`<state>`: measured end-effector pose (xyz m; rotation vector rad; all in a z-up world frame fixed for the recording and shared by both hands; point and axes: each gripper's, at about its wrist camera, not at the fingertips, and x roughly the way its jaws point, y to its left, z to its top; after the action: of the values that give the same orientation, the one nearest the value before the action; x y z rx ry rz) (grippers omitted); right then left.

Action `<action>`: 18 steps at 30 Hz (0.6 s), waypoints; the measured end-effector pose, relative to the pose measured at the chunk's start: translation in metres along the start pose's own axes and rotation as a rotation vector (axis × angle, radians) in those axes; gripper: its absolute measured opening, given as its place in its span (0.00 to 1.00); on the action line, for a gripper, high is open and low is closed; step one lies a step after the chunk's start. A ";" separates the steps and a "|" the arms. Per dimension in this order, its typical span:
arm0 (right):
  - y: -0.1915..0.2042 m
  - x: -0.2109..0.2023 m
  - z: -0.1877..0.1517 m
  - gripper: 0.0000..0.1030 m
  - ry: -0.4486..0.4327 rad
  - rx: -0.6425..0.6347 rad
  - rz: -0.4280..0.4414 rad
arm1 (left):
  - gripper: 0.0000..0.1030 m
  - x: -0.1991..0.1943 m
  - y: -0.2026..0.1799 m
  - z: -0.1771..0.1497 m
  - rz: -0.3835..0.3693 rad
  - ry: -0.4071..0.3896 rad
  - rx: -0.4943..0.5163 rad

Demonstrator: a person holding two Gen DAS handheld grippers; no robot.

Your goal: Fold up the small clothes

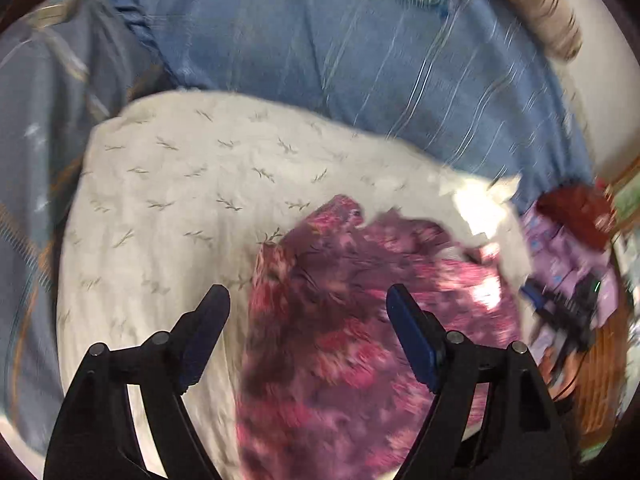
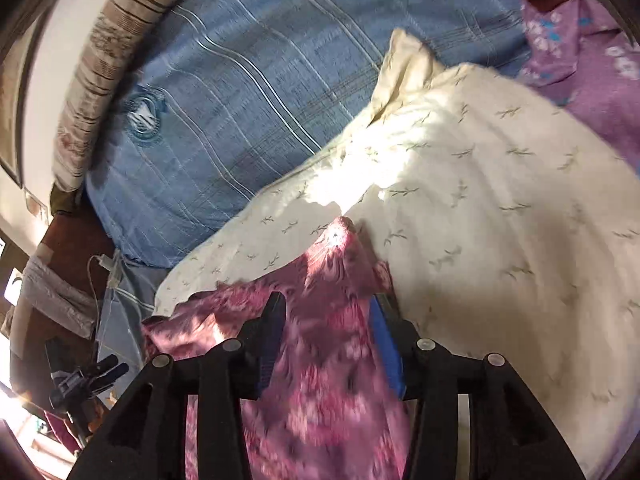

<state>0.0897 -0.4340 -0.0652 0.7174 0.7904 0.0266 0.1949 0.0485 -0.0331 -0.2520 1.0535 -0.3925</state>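
Note:
A pink and purple floral garment [image 1: 360,340] lies crumpled on a cream sheet with small leaf sprigs [image 1: 168,184], which is spread over a bed. My left gripper [image 1: 307,294] hovers over the garment's left part, jaws wide apart and nothing between the pads. In the right wrist view the same garment [image 2: 328,380] runs up between the fingers of my right gripper [image 2: 328,304]. Those jaws stand partly apart and the pads do not look pressed on the cloth. The picture is blurred.
A blue striped bedcover [image 1: 320,48] lies beyond the cream sheet [image 2: 500,220]. A lilac flowered garment [image 2: 592,72] and a dark red cloth [image 1: 576,212] lie at the right. There is a striped beige bolster [image 2: 100,60] by the wall and a wicker basket [image 1: 600,380] at the bed's edge.

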 end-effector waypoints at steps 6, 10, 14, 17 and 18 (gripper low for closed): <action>0.000 0.062 0.014 0.45 0.079 -0.025 -0.073 | 0.78 0.043 -0.007 0.012 0.083 0.045 0.141; 0.021 0.061 0.019 0.03 0.032 -0.108 -0.095 | 0.38 0.058 -0.003 0.027 0.020 0.080 0.056; 0.021 0.021 0.031 0.03 -0.117 -0.085 -0.056 | 0.28 0.076 0.026 0.032 0.125 0.098 -0.056; -0.006 0.046 0.035 0.03 -0.014 -0.037 -0.154 | 0.20 0.081 0.056 0.033 0.071 0.118 -0.223; -0.012 0.054 0.033 0.04 0.028 -0.030 -0.160 | 0.20 0.076 0.063 0.032 0.054 0.114 -0.258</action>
<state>0.1472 -0.4476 -0.0905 0.6251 0.8709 -0.0965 0.2684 0.0735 -0.1019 -0.4341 1.2215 -0.2233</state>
